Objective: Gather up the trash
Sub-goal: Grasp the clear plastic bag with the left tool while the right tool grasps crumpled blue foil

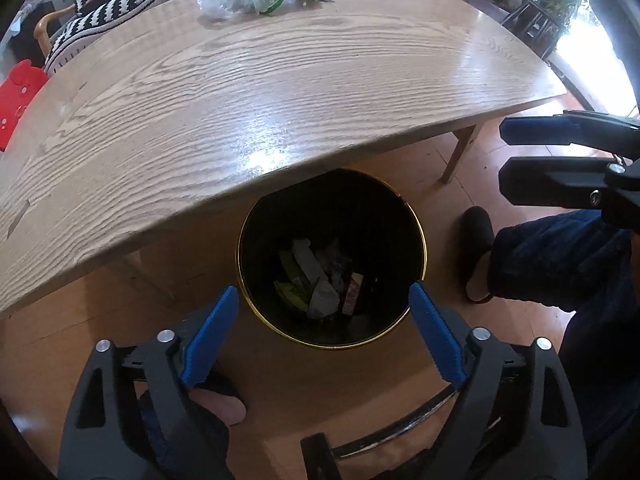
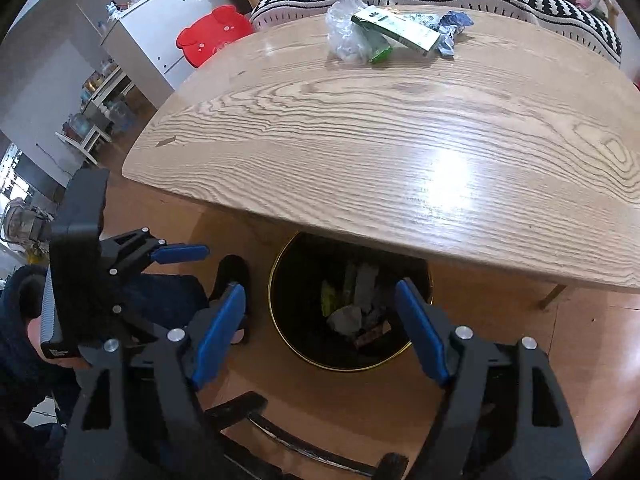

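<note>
Now both tongs hang released and empty above the bin (image 1: 332,256): the left gripper (image 1: 324,300) and the right gripper (image 2: 320,300) each show ribbed blue pads spread wide over its round, gold-rimmed black mouth, where crumpled paper and wrappers already lie. Beyond the bin, at the far edge of the glossy, grained wooden table (image 1: 280,92), wait a crinkled clear plastic bag (image 2: 344,32), a green carton (image 2: 396,30) and a blue wrapper (image 2: 452,28). The slick film could slip from the pads, I judge, or light scraps could skid off that edge.
</note>
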Demonstrator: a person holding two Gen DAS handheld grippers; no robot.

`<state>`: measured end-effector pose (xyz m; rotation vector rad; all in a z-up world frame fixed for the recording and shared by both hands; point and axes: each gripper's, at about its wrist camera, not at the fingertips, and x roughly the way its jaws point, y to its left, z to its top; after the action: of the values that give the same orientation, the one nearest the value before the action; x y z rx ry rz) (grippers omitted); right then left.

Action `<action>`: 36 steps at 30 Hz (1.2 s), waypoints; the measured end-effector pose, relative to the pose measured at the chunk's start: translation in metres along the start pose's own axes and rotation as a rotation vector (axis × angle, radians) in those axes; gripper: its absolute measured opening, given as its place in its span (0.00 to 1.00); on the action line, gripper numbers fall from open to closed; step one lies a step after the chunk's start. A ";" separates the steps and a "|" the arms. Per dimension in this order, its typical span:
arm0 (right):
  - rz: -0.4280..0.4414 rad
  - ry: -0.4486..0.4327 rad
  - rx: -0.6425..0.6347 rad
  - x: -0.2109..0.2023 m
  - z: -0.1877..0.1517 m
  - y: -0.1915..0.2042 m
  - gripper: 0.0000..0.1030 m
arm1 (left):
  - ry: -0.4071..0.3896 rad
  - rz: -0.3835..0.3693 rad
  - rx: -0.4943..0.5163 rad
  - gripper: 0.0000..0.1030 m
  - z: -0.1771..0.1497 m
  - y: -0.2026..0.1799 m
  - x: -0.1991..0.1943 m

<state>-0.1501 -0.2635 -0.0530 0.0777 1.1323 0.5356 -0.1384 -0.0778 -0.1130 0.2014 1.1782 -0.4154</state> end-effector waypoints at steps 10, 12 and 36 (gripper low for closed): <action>0.009 -0.031 0.023 -0.008 0.006 -0.004 0.73 | -0.022 -0.032 -0.001 0.84 0.007 0.000 -0.011; 0.015 -0.056 0.035 -0.014 0.011 -0.007 0.73 | -0.053 -0.042 0.005 0.84 0.014 -0.002 -0.020; -0.029 -0.255 0.432 0.001 0.211 -0.135 0.70 | -0.264 0.055 -0.351 0.89 0.219 0.115 -0.003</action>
<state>0.0843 -0.3368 -0.0054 0.4897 0.9809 0.2383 0.0949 -0.0524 -0.0349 -0.1229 0.9646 -0.1746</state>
